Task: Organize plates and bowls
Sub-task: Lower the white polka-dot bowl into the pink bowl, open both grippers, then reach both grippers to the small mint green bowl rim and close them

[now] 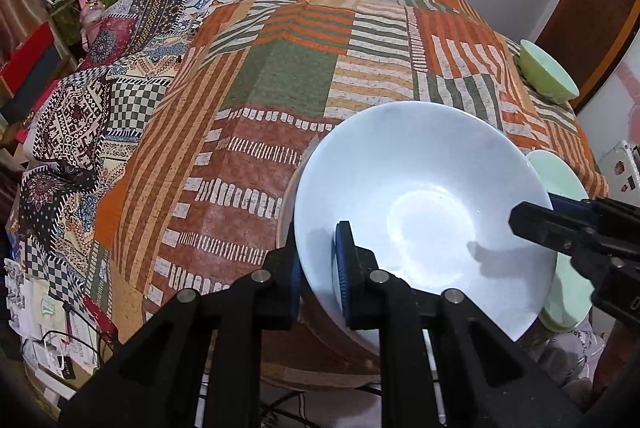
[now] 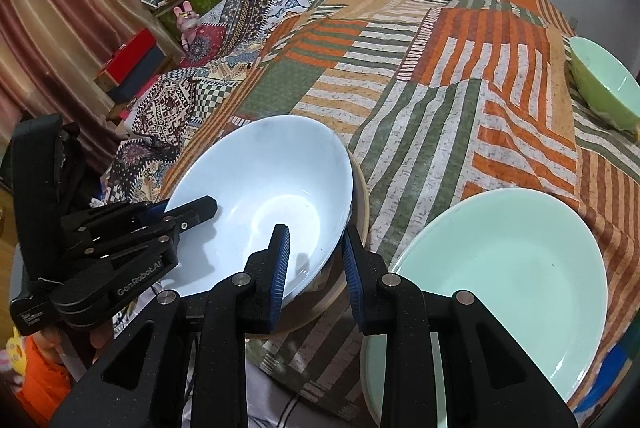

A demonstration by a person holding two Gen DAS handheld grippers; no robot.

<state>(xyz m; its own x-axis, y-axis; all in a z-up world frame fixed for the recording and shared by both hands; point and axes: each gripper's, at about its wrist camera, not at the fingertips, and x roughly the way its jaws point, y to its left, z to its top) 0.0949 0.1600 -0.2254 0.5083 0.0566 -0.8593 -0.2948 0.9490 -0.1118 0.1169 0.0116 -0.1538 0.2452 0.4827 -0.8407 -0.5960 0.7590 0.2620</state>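
Both grippers pinch the pale blue bowl (image 1: 420,212) by opposite rims — left gripper (image 1: 318,268), right gripper (image 2: 314,264) — above a tan plate (image 2: 360,204) on the bed. I should lift level, matching heights — one side dipping twists it loose.

I count two bowls: one pale blue bowl (image 1: 420,212) and one green bowl (image 2: 608,88). There is one mint-green plate (image 2: 504,268), and under the blue bowl I can make out one tan dish (image 2: 362,200) (only its rim shows, so I cannot tell whether it is a plate or a bowl). Two claws are in sight, the left claw (image 1: 318,268) and the right claw (image 2: 316,268). One patchwork cloth (image 1: 280,76) covers the tabletop.
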